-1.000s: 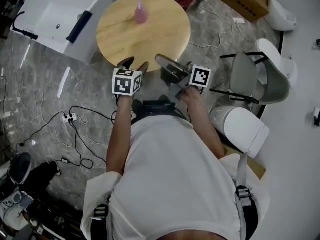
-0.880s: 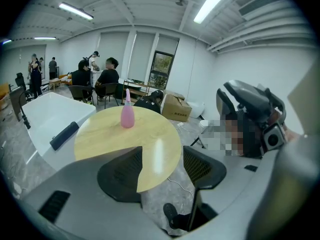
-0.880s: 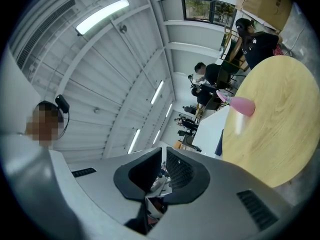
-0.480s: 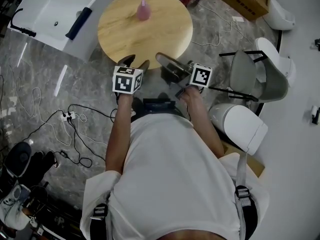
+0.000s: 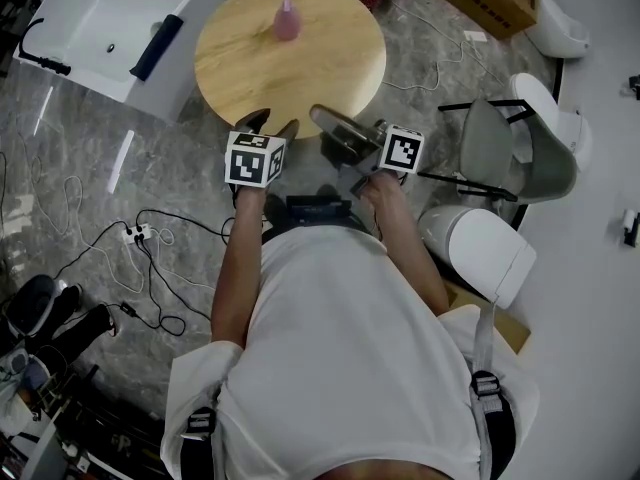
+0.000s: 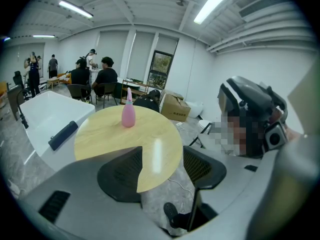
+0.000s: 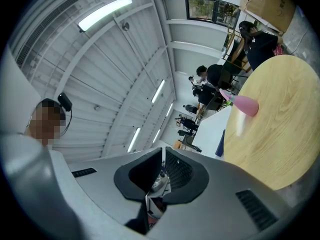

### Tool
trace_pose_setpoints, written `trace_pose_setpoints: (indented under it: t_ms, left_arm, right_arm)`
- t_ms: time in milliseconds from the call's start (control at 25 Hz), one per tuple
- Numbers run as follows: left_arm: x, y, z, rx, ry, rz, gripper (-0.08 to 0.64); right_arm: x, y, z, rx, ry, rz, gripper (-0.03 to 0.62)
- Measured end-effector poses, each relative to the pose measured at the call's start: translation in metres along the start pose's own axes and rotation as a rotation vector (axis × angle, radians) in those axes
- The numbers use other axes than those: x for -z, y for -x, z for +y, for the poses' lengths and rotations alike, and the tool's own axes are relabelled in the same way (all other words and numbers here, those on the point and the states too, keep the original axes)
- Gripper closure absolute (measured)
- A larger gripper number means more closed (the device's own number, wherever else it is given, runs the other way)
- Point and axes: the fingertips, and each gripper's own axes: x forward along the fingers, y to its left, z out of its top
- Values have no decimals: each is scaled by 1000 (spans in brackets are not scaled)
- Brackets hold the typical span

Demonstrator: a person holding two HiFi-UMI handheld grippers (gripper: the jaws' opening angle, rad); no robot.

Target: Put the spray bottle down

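While standing at the near edge of the round wooden desk (image 5: 300,68), holds the left tool (image 5: 270,123) with jaws wide apart and empty, and the right tool (image 5: 322,118) with jaws closed to a narrow slit, gripping nothing. Faces the pink spray bottle (image 5: 287,18), upright on the desk's far side in the upper middle of the frame, well apart from both tools.

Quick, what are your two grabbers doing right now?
The left hand-held gripper is open, holding nothing.
The right hand-held gripper is shut, holding nothing.
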Motion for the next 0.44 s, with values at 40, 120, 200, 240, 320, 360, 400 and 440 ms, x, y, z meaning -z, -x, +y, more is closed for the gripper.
trace_pose_setpoints:
  t_ms: [40,120,200,240,320,360,400,440]
  left_arm:
    - [0,0,0,1,0,-1,299]
    - [-1,0,1,2,0,-1,299]
    - [-1,-1,1,3,1,0,299]
    - [-1,-2,2,3,1,1,299]
    - [-1,-2,2,3,0,2,299]
    - [-1,-2,2,3,-1,2,299]
    - [-1,-2,3,4,-1,2,299]
    - [0,-1,3,4,-1,3,299]
  right_arm:
    - [0,-1,0,0,1,1,561]
    - [0,-2,1,0,3,3,561]
    - [0,-2,0,0,2,4,561]
    - [0,-2,-1,2,-1,4,561]
    - [1,-1,-5,13,-16,3,561]
    - [2,0,-6,18,-21,3,561]
    - [2,0,-7,22,-24,3,561]
    - [3,0,-8,27,-27,3,561]
